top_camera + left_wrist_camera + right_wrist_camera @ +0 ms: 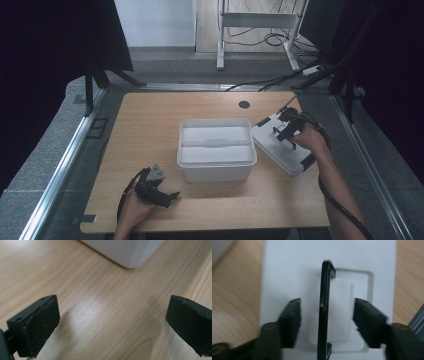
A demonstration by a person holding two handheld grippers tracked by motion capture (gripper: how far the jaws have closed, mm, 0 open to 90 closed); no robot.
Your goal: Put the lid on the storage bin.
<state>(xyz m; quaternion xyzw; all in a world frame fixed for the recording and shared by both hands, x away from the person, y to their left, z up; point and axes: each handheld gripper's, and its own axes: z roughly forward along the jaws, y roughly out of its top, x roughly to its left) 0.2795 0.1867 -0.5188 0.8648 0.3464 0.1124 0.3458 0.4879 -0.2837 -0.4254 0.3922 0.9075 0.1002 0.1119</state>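
A white open box (216,150) stands in the middle of the wooden table, and its corner (125,252) shows in the left gripper view. Its white lid (270,142) lies flat to the right of it, with a thin black handle (324,310) standing up from a recess in the lid (287,270). My right gripper (286,131) hangs over the lid; its jaws straddle the handle with a gap on each side, so the right gripper (327,320) is open. My left gripper (172,196) sits low at the table's front left, and this left gripper (112,325) is wide open on nothing.
A round cable hole (244,104) sits near the table's far edge. Bare wood (140,130) stretches left of the box. Behind the table are a metal stand (220,55) and loose cables (270,37) on the floor. Black curtains flank both sides.
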